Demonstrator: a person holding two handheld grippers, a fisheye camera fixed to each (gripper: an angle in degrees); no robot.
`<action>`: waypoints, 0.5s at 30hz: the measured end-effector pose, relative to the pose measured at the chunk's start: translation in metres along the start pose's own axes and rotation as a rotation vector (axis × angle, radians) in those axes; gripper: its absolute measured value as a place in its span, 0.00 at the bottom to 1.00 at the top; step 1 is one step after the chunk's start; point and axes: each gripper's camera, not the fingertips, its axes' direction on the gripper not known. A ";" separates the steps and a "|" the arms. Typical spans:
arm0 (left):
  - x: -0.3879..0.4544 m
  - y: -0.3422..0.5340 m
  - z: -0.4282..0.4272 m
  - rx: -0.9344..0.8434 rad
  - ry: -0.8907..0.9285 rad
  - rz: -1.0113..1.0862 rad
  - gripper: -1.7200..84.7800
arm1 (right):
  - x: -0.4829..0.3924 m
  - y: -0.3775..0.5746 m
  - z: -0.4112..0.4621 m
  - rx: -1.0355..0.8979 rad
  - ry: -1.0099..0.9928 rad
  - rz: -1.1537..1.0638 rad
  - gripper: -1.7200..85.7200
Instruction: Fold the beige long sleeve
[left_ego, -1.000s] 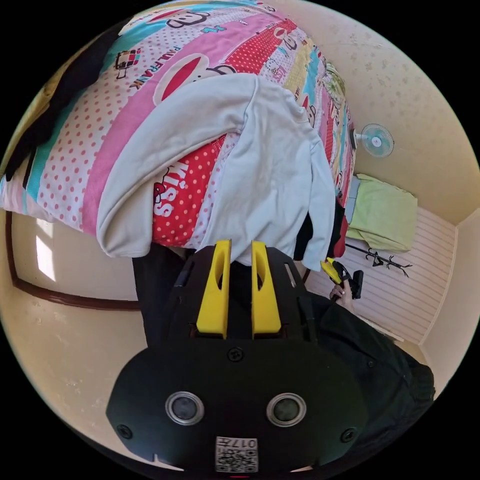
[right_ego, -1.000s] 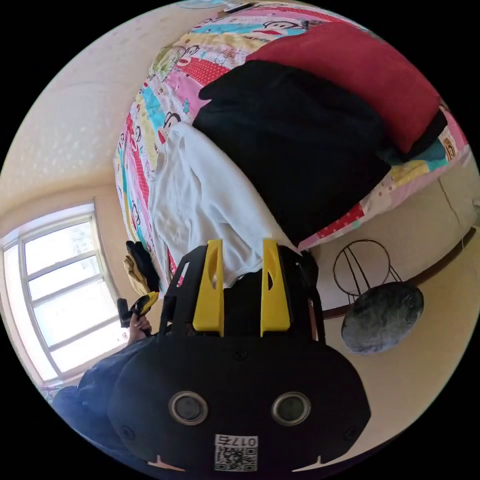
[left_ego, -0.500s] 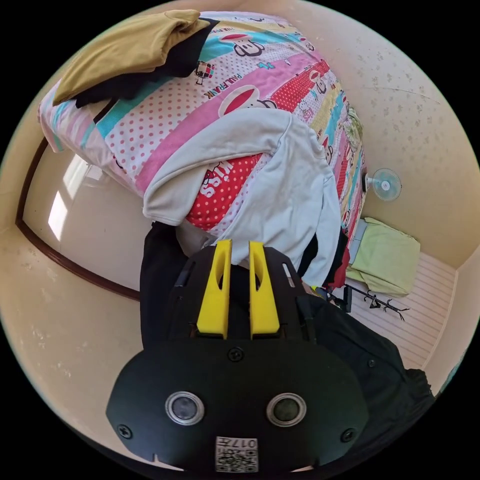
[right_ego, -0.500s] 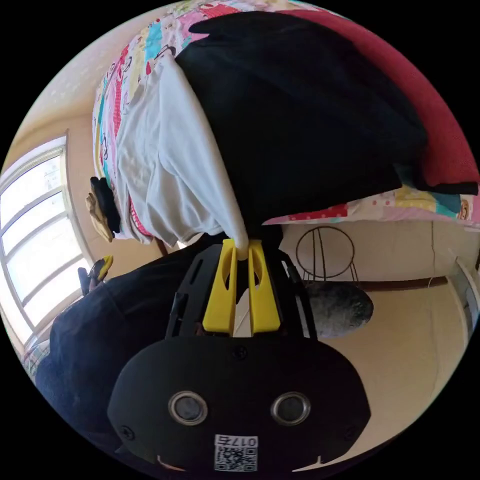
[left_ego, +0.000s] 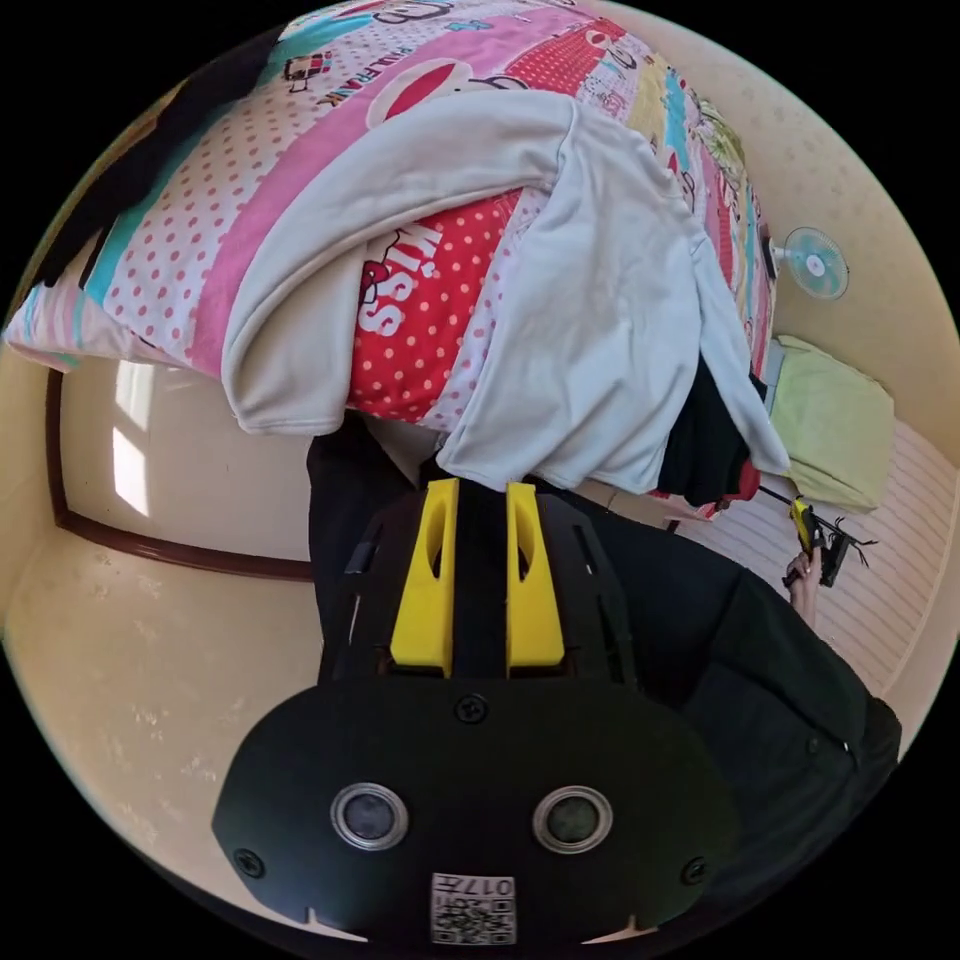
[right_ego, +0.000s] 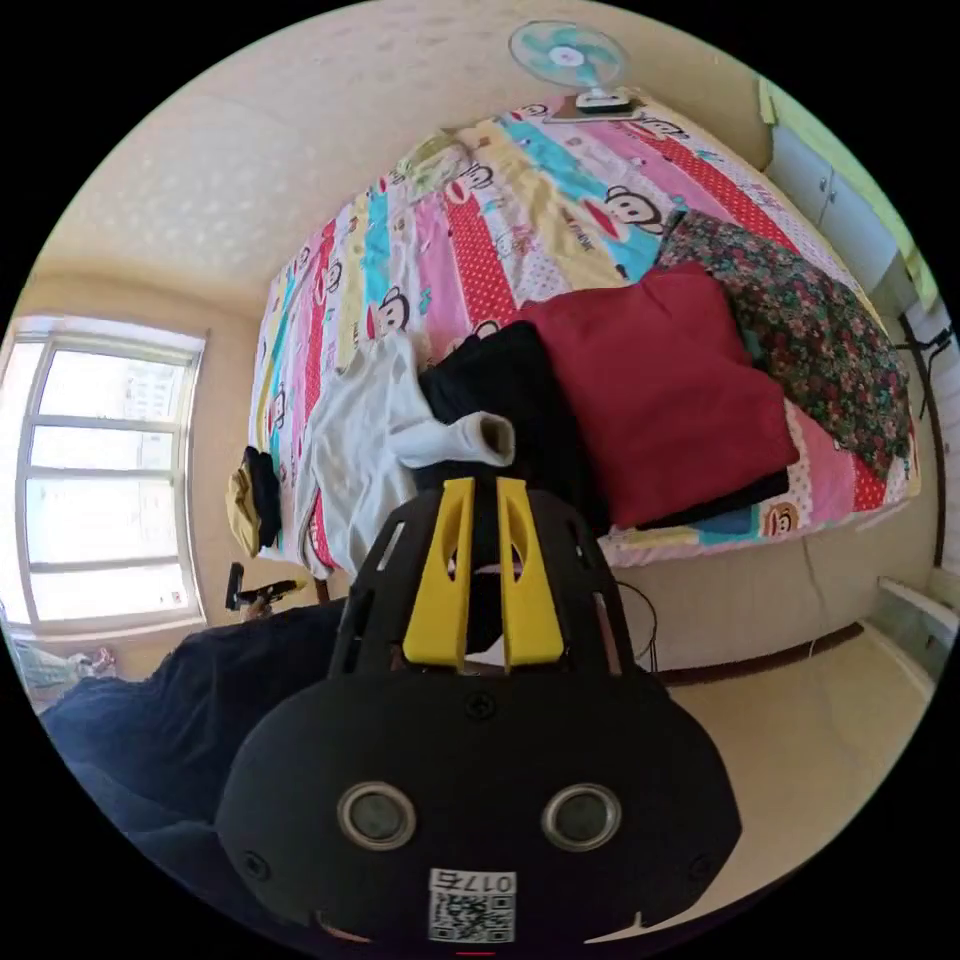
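just ahead of the left gripper (left_ego: 480, 490), the beige long sleeve (left_ego: 590, 330) is seen spread over the edge of the bed (left_ego: 200, 250), its hem hanging down right at the yellow jaw tips. the jaws are held a narrow gap apart, and whether the hem is pinched between them cannot be told; it looks more beside than between. one sleeve (left_ego: 330, 270) is draped off to the side of that gripper, its cuff drooping over the bed's edge.

in front of the right gripper (right_ego: 483, 490), the other sleeve's open cuff (right_ego: 490, 437) is lying on a black garment (right_ego: 520, 400), just beyond the jaw tips, apart from them. these jaws are also narrowly parted and nothing is seen held. a red cushion (right_ego: 660, 390) lies past the black garment.

the fabric is judged light, soft and limp, so it will sag and crease wherever it is unsupported, and it may drag on the bedcover. hold is best taken at firm seams: the cuff for the sleeve, and the hem corner or shoulder seam for the body.
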 end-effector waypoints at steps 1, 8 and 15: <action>-0.004 -0.001 0.005 -0.018 -0.004 -0.004 0.12 | -0.017 0.000 0.020 -0.045 0.012 -0.048 0.11; -0.048 -0.030 0.034 -0.067 -0.100 0.007 0.15 | -0.154 -0.015 0.213 -0.379 0.293 -0.473 0.14; -0.071 -0.056 0.074 -0.259 -0.004 0.130 0.09 | -0.163 -0.043 0.292 -0.541 0.582 -0.470 0.15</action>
